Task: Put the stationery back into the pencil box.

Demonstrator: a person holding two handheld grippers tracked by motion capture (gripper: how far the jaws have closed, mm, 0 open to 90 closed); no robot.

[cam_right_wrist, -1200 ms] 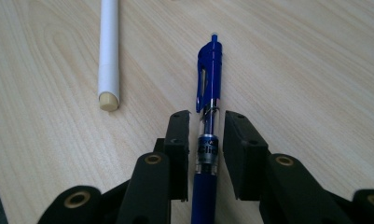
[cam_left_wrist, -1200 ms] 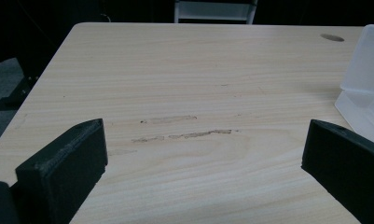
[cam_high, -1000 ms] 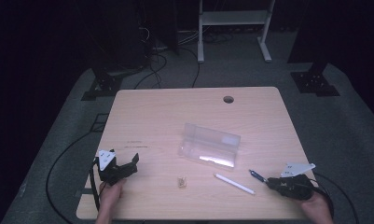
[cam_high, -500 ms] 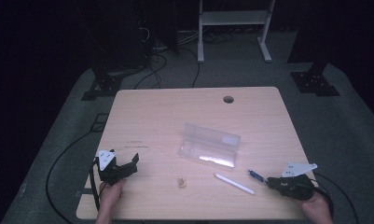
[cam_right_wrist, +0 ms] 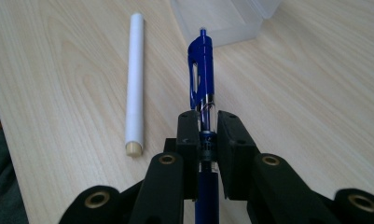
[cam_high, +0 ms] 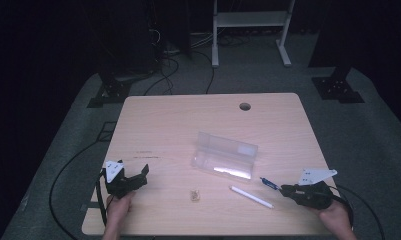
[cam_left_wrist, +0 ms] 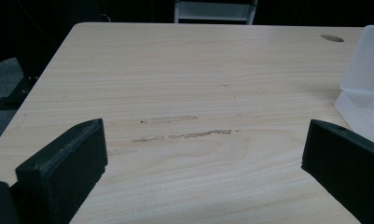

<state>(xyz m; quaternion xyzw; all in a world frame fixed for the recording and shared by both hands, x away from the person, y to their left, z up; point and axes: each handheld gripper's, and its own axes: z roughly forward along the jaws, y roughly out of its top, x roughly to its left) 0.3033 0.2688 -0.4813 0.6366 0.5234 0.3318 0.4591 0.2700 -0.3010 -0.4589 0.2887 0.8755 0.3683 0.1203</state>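
We are seeing right gripper (cam_right_wrist: pixel 207 135) pinching blue clicky plastic pen (cam_right_wrist: pixel 201 77) near right table edge, white round stick (cam_right_wrist: pixel 135 79) lying just beside. Left gripper (cam_left_wrist: pixel 203 158) is sitting spread wide, holding nothing, near left. Clear plastic box (cam_high: pixel 224 155) is lying mid-table.

A light wooden table (cam_high: pixel 163 125) with a round cable hole (cam_high: pixel 245 106) toward 1 o'clock stands on grey carpet (cam_high: pixel 383 150). At 12 o'clock a white frame (cam_high: pixel 250 20) rises; black stands (cam_high: pixel 108 92) and cables (cam_high: pixel 173 65) sit around 10 o'clock. The surroundings are dark.
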